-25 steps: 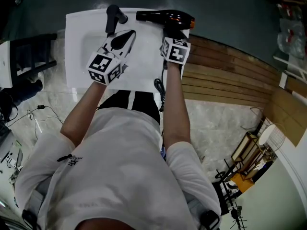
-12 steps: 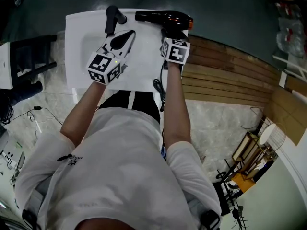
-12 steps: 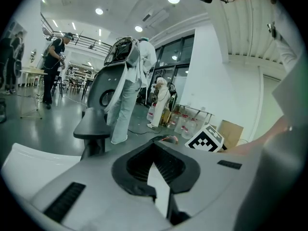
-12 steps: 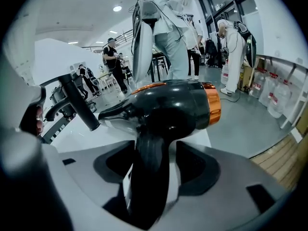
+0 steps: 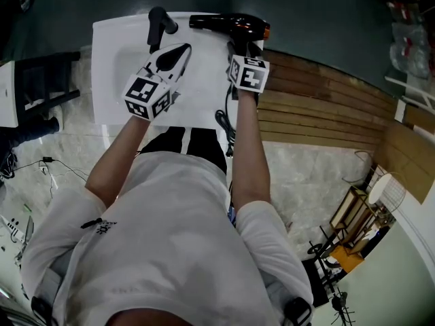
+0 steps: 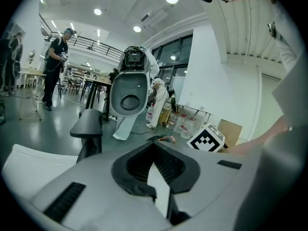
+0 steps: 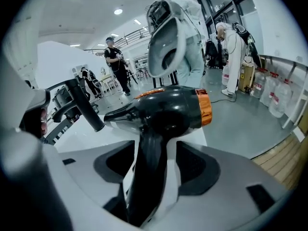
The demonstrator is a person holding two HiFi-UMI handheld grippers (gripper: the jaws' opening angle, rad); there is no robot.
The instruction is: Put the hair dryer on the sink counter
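White sink counter (image 5: 109, 66): hair dryer (image 5: 231, 24), faucet (image 5: 160, 23)

Head view looks steeply down; gripper views share the sink counter (image 5: 109, 100)

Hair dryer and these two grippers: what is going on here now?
A person holds a gripper in each hand over the white sink counter. The right gripper has just been opening its jaws. The handle of the black hair dryer stands between them, not gripped, and the dryer appears to rest on the counter beside the faucet. The left gripper hovers shut and empty.
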